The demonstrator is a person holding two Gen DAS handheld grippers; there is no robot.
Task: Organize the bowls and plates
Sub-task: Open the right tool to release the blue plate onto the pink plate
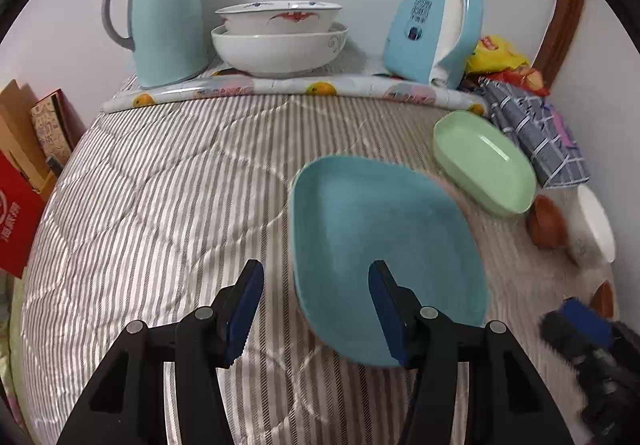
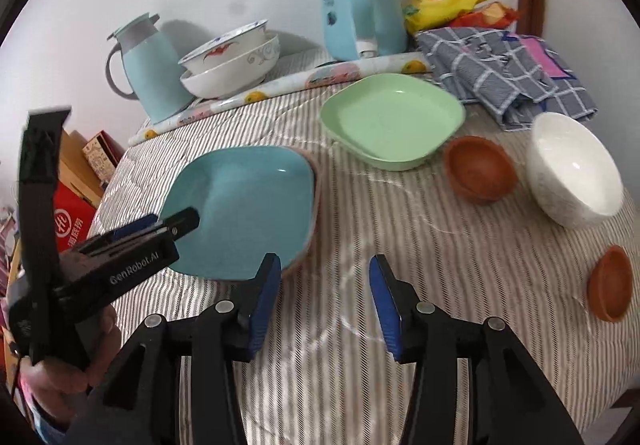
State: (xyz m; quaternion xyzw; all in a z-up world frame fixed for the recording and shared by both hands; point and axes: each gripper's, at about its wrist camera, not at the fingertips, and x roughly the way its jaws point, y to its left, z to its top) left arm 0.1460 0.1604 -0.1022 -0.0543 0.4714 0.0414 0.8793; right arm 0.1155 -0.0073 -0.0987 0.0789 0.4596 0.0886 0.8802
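Broadly, striped bedding (image 2: 360,245) lies bare between the blue plate (image 2: 244,209) and the brown bowls (image 2: 478,169), leaving room ahead of the right gripper (image 2: 324,301), whose fingers stand apart on nothing. The left gripper (image 1: 316,309) has its fingers spread astride the blue plate's near edge, beside the green plate (image 1: 486,161). Its body reads "GenRobot.AI".

Both wrist cameras are looking forward and down over the striped counter (image 1: 160,205) toward the wall; both are sharing the blue plate (image 1: 384,245) centrally, the right view sitting farther right.
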